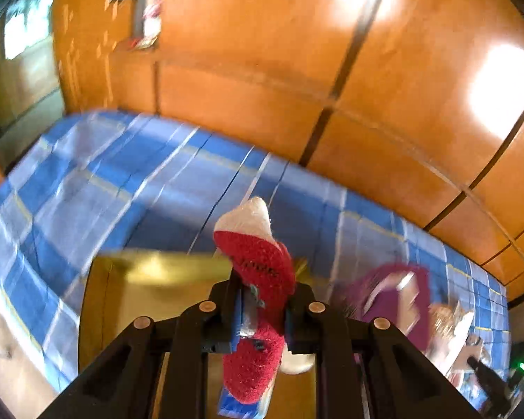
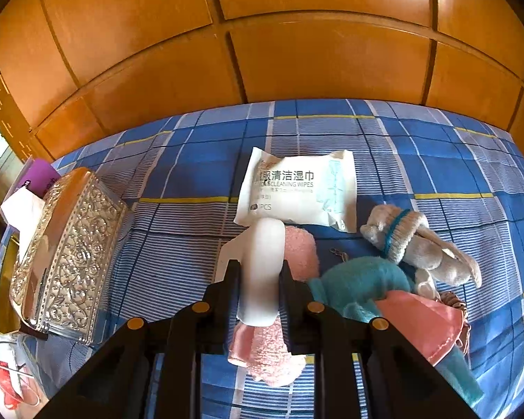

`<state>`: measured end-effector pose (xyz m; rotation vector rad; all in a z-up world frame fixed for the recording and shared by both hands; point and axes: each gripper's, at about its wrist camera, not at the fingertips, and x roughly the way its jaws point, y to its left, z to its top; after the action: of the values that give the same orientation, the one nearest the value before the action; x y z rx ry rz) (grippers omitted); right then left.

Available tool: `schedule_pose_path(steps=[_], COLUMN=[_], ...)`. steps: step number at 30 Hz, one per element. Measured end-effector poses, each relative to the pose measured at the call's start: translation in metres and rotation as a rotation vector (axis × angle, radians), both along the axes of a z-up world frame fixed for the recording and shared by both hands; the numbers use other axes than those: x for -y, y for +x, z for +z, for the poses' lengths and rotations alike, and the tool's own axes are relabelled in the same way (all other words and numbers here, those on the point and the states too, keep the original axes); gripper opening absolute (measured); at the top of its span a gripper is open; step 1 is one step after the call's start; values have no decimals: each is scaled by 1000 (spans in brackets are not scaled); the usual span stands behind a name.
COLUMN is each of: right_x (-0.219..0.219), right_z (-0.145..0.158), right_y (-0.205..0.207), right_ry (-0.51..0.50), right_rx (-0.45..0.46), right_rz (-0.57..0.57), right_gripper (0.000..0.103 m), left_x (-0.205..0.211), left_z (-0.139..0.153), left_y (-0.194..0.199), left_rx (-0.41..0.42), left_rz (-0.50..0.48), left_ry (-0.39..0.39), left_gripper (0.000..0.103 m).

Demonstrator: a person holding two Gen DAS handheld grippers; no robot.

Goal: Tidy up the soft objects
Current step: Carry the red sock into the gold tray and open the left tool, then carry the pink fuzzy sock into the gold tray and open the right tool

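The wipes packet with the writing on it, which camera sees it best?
The right wrist view: the white wipes packet lies flat on the blue checked bedspread, sharp, its print readable. The left wrist view is blurred and shows no packet.

Warm, bright light fills both views, and glare patches burn out on the glossy wooden wardrobe (image 1: 384, 80) at the upper right of the left wrist view. That view is smeared by motion blur across the checked bedsheet (image 1: 97, 181), while the right wrist view is sharp apart from the soft, out-of-focus white sock (image 2: 263, 272) close to the lens. Fisheye distortion bows the wardrobe panels, and the corners darken to black.
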<state>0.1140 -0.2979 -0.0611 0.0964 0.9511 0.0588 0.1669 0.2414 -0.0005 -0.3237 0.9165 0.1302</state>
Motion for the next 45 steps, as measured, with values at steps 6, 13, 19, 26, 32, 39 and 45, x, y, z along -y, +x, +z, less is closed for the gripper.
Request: schedule_pose_path(steps=[6,13,19,26,32,39,45], right_x=[-1,-11,-12,-16,-17,-9,-24], right_z=[-1,1,1,2,10,28,61], right_y=[-2,-4,-2,-2,-3,3,22], right_ry=[-17,-67,-72,-65,-37,42,90], right_rx=[-5,-9,-15,-7,13,50,118], right_rz=[-32,-52,-86,-103,-104,-141,-123], right_gripper=[19,19,19,19,19,19,19], left_x=[-13,-9,0,24,42,59,59], left_z=[-67,-92,-67,-59,-69,-73,-70], left_y=[-31,-26,-28,-68,-102,-129,-144], left_rx=[-102,-117,-17,32,15,1,11], left_rz=[28,10,4,-29,-62,-103,-97], left_ry=[-56,-101,-48,38,30,27,24], left_gripper=[19,38,70,70,70,70,70])
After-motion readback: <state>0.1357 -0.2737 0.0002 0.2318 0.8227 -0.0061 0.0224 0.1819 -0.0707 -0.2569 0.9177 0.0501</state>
